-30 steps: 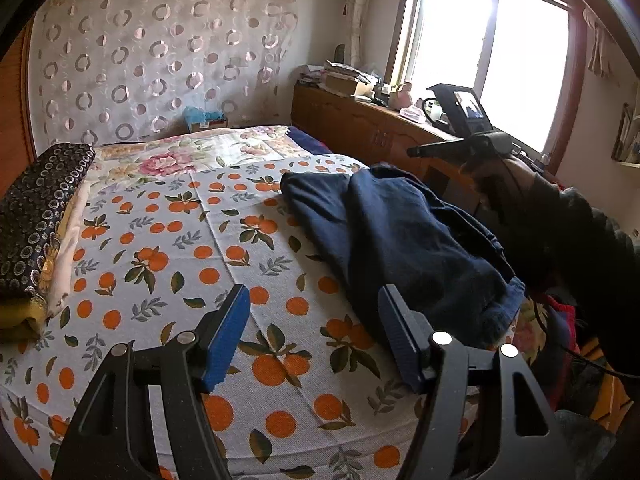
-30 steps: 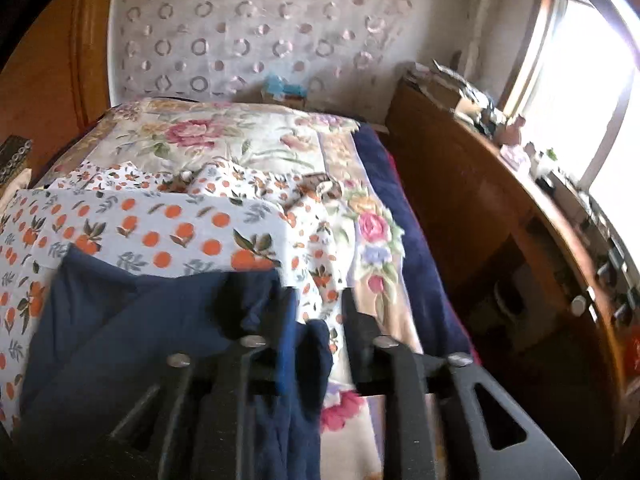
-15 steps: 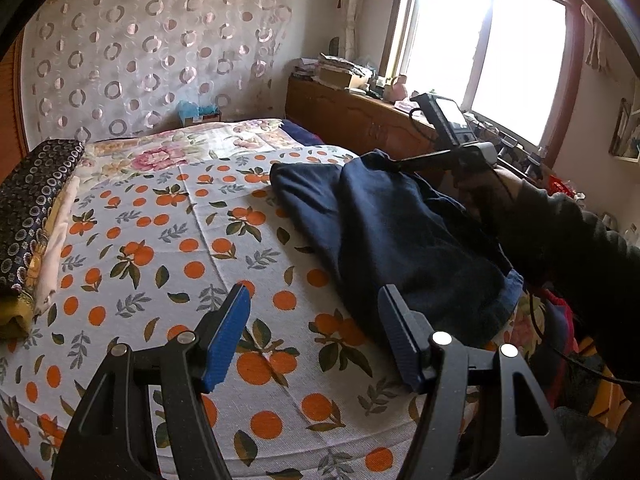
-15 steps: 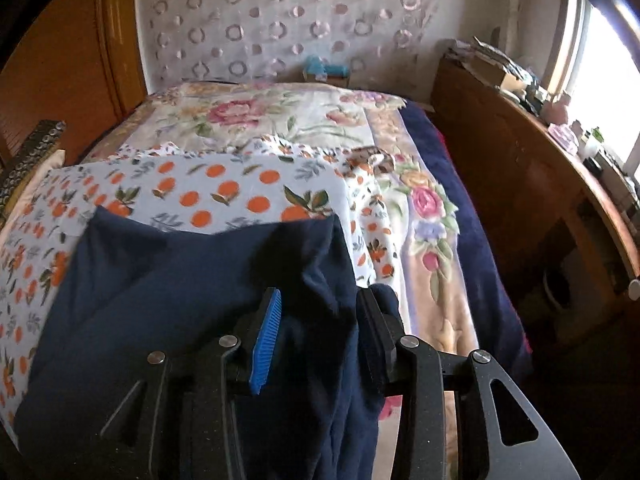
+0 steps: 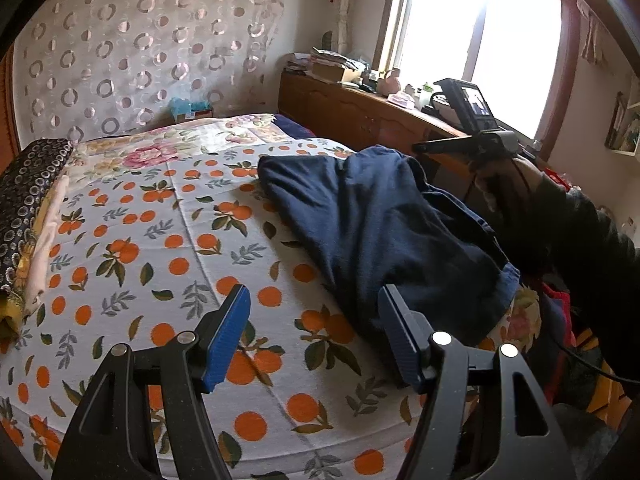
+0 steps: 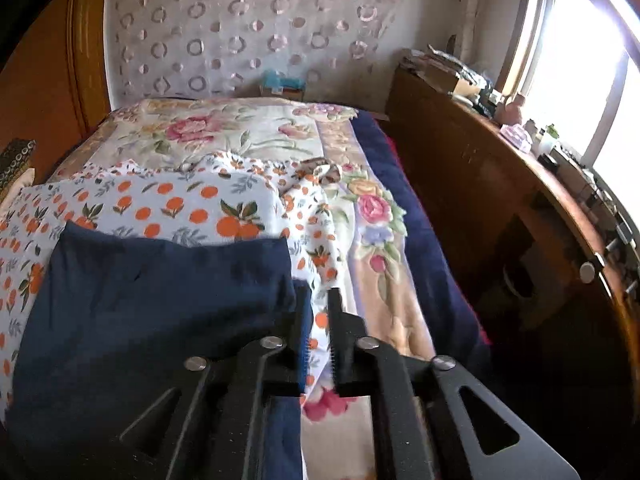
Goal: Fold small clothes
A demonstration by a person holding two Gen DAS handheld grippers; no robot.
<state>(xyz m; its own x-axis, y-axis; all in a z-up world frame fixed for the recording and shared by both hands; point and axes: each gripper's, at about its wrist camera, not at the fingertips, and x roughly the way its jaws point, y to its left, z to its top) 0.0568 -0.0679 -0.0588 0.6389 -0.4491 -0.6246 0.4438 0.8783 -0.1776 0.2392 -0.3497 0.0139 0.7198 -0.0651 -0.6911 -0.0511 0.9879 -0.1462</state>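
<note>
A navy blue garment (image 5: 380,224) lies in a loose fold on the orange-print sheet (image 5: 160,248), toward the bed's right side. It also shows in the right wrist view (image 6: 160,312). My left gripper (image 5: 314,332) is open and empty, above the sheet just short of the garment's near edge. My right gripper (image 6: 319,320) has its jaws nearly closed with a narrow gap and nothing between them; it sits just right of the garment's far right corner. In the left wrist view the right gripper's body (image 5: 472,142) shows above the garment's far end.
Folded dark patterned bedding (image 5: 24,200) is stacked at the bed's left edge. A floral quilt (image 6: 240,132) covers the far end. A wooden cabinet (image 6: 500,208) with clutter runs along the right under the window. Red and dark clothes (image 5: 560,320) lie at the bed's right edge.
My right gripper let go of the navy garment and its jaws closed to a narrow gap beside the cloth. The garment's far edge settled flatter on the sheet. My left gripper barely moved.
</note>
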